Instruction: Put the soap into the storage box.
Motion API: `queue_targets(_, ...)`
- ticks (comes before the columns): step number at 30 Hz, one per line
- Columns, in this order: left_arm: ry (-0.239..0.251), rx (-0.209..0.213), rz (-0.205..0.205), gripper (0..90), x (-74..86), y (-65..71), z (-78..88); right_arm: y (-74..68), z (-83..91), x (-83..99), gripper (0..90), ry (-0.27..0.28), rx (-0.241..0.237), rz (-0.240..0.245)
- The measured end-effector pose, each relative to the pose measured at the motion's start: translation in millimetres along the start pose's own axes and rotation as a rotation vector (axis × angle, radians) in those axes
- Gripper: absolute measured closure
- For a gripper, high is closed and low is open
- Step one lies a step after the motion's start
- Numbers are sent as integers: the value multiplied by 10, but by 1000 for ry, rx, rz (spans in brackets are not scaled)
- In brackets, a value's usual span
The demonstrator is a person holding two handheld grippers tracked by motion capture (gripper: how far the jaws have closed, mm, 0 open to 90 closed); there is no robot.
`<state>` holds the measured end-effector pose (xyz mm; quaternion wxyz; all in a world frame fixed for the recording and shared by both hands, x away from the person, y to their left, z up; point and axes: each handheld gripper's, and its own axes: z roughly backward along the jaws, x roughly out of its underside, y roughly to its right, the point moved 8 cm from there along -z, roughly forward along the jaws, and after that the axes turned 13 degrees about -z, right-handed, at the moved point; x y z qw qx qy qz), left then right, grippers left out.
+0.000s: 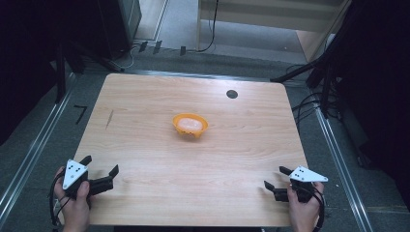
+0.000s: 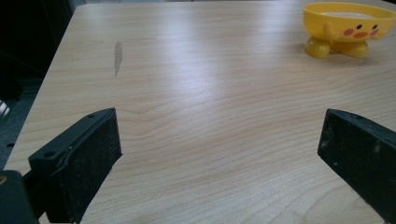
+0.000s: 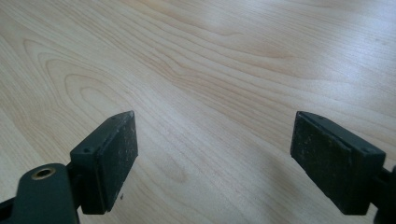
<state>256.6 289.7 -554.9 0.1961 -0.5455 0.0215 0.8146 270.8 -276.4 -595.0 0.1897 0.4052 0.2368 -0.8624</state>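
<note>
yellow duck bowl [image 1: 190,125] sits mid-table [image 1: 145,203], well apart from both claws; left gripper [image 1: 100,170] and right gripper [image 1: 274,181], released and empty, rest at near corners, seemingly poised to approach.

The light wooden table [image 2: 196,93] has a smooth, slightly shiny laminate surface with clear grain. The yellow duck-faced plastic bowl [image 2: 348,28], far beyond the fingers, looks glossy. The black gripper pads [image 3: 119,154] are matt, rough and scuffed.
</note>
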Motion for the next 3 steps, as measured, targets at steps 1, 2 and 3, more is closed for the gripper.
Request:
queue_targets(1, -1, 1, 0, 0, 0, 2, -4, 4, 2, -3, 162, 7, 6, 3)
queue_targets(2, -1, 1, 0, 0, 0, 2, -4, 4, 2, -3, 162, 7, 6, 3)
queue_targets(3, -1, 0, -2, 0, 0, 3, -3, 6, 2, -2, 163, 7, 13, 5)
